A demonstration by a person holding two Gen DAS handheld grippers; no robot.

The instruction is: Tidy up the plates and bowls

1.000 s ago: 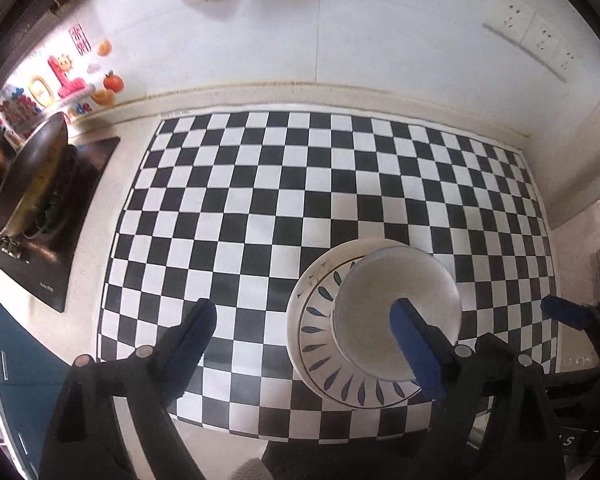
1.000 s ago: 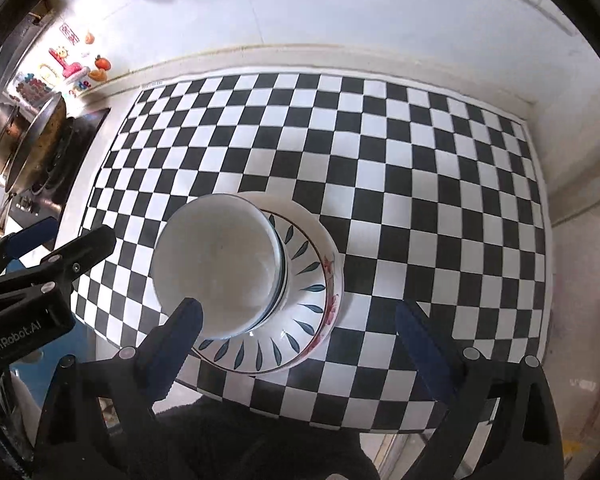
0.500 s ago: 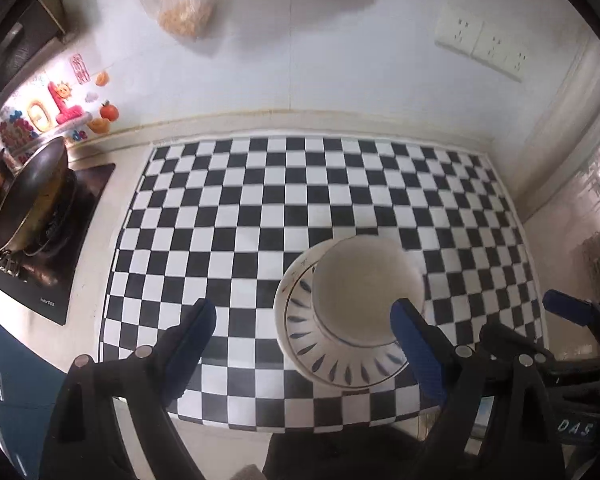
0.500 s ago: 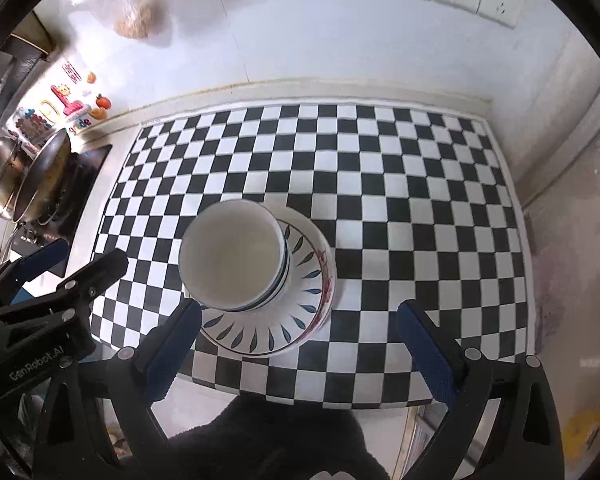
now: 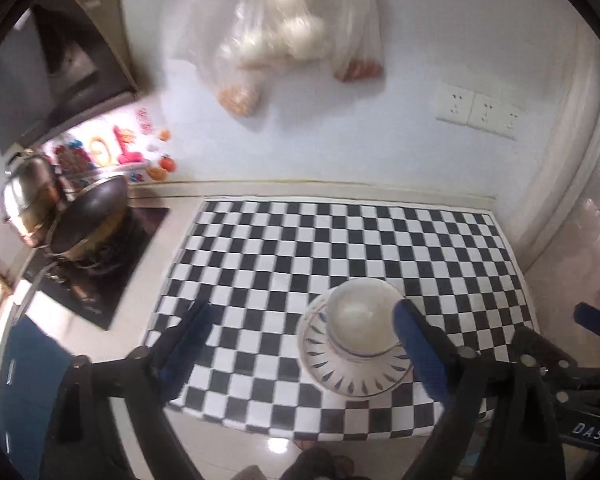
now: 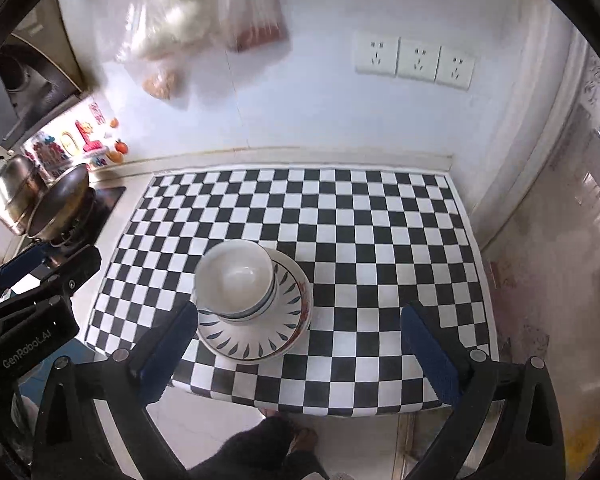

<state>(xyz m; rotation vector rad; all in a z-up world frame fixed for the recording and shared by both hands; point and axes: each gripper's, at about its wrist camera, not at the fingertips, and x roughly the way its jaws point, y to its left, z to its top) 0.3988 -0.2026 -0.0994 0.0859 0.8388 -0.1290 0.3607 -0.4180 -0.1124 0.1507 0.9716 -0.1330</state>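
While the left gripper [image 5: 300, 330] is hanging above the checkered mat [image 5: 340, 248] with jaws spread and holding nothing, a white bowl [image 5: 360, 316] is sitting stacked on the leaf-patterned plate [image 5: 340, 376]; from the right wrist, the right gripper [image 6: 300, 336] is likewise gaping wide, bowl [image 6: 236, 280] and plate [image 6: 260, 340] sitting near the mat's front edge

White bowl [image 6: 236, 280] stacked on plate [image 6: 260, 340], checkered mat [image 6: 380, 240]; right hand-held gripper [image 6: 300, 344] open, empty.
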